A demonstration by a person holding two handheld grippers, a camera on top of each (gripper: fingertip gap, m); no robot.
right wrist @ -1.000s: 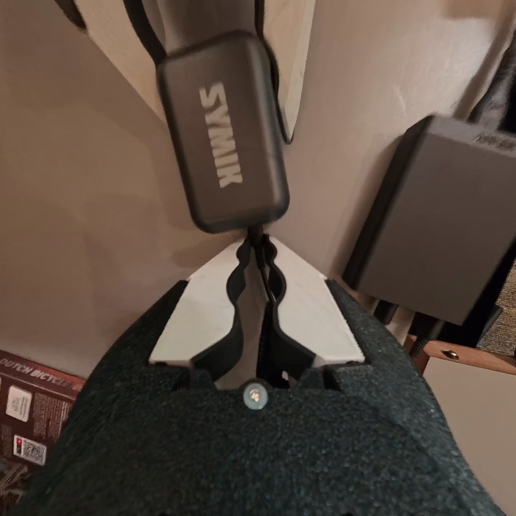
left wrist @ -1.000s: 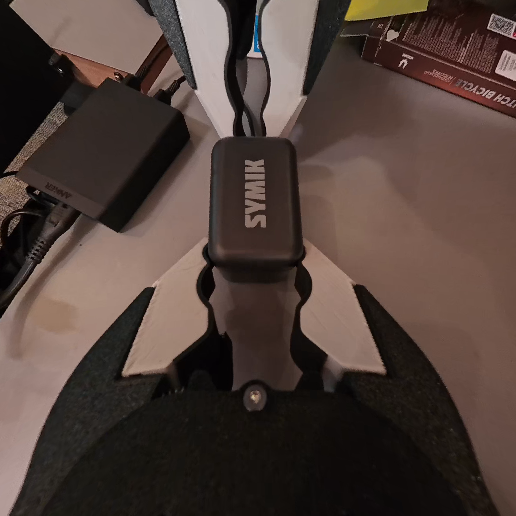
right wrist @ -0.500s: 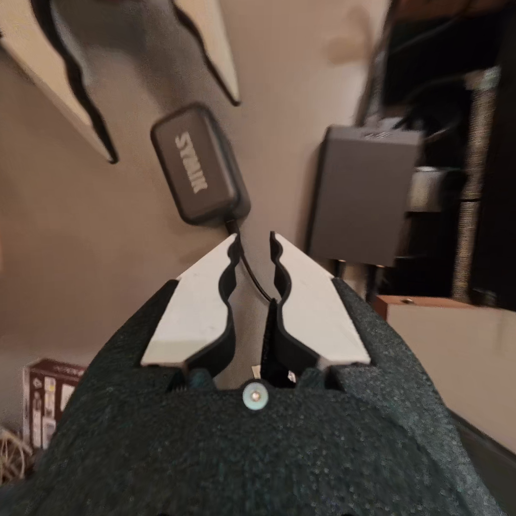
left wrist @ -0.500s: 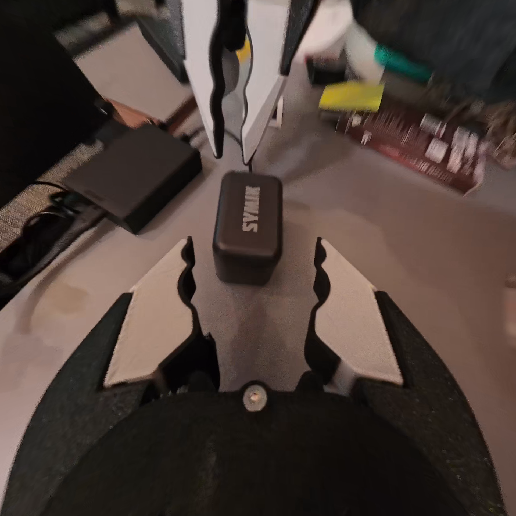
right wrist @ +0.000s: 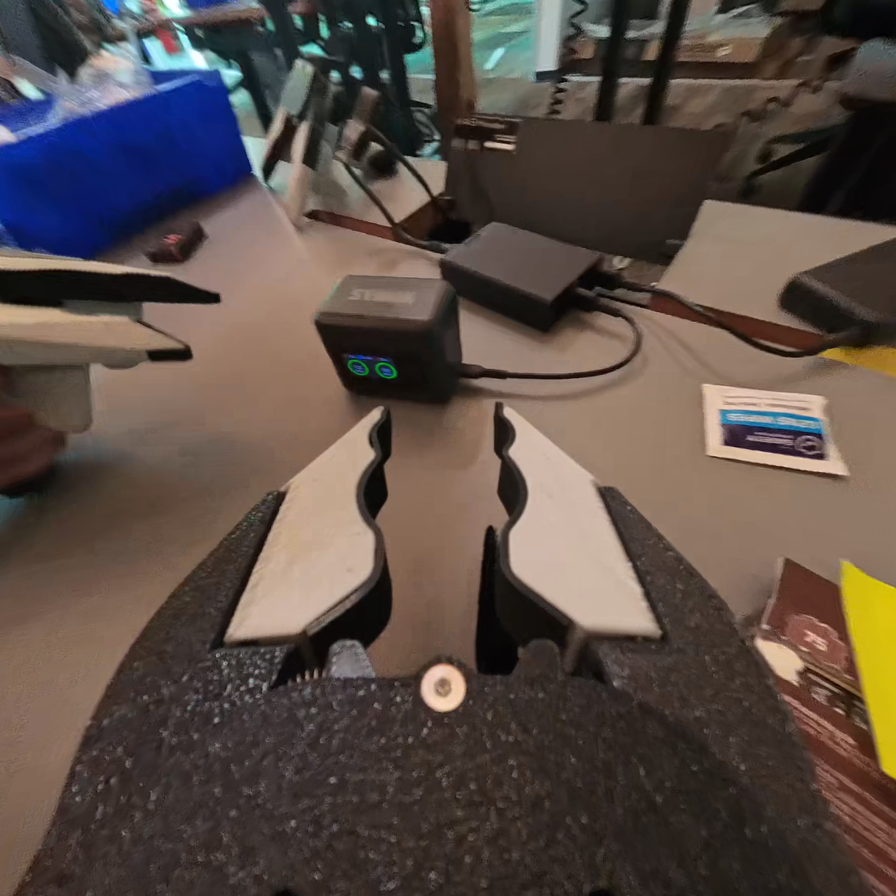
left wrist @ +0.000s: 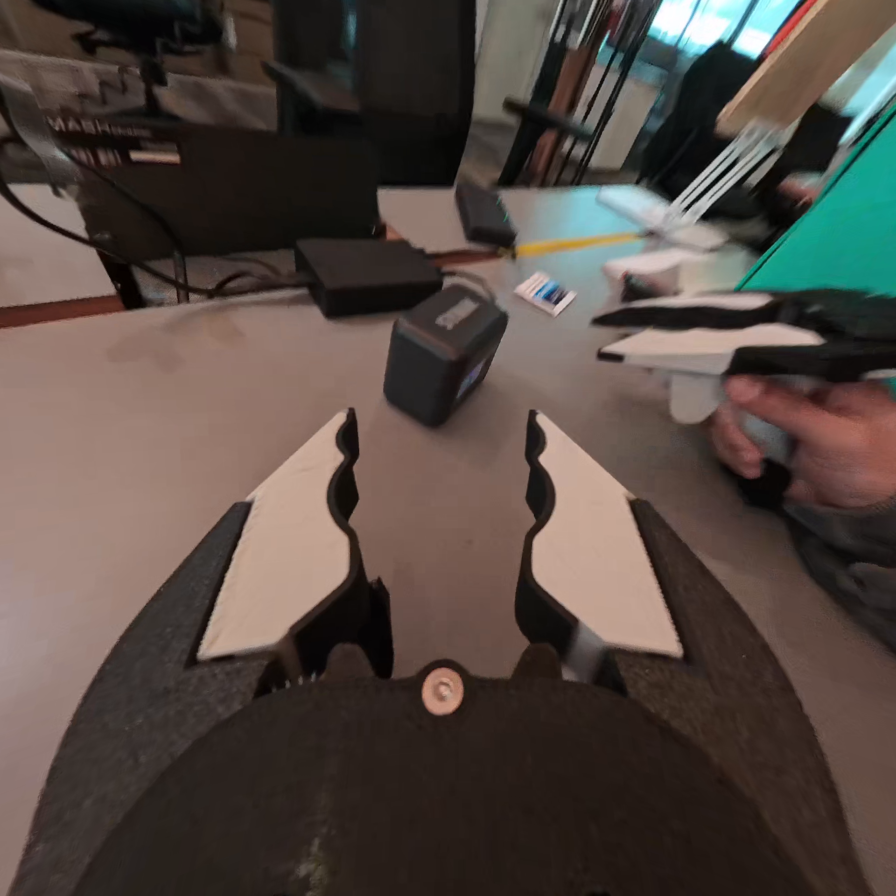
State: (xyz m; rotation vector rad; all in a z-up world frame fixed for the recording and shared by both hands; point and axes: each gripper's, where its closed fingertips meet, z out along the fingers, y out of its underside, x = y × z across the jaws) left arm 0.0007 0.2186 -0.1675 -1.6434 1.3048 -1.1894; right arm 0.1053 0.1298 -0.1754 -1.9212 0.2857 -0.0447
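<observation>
Two hand-held grippers: left hand-held gripper (left wrist: 439, 417) and right hand-held gripper (right wrist: 441, 412) are both seen spread apart, nothing held.
Black charger box (right wrist: 390, 334): set on the grey desk (right wrist: 145, 485), just ahead of both.
Cable (right wrist: 582, 368): plugged into the box's side.
White packet (right wrist: 771, 429): laid to the right.

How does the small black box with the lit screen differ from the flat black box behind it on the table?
The small black box is tall, almost a cube; the flat black box is low and wide. The small black box shows a lit screen with two green rings; no screen shows on the flat black box. The small black box stands just ahead of the open right gripper; the flat black box lies farther back. Both are black, sit on the grey table, and have a black cable attached.
</observation>
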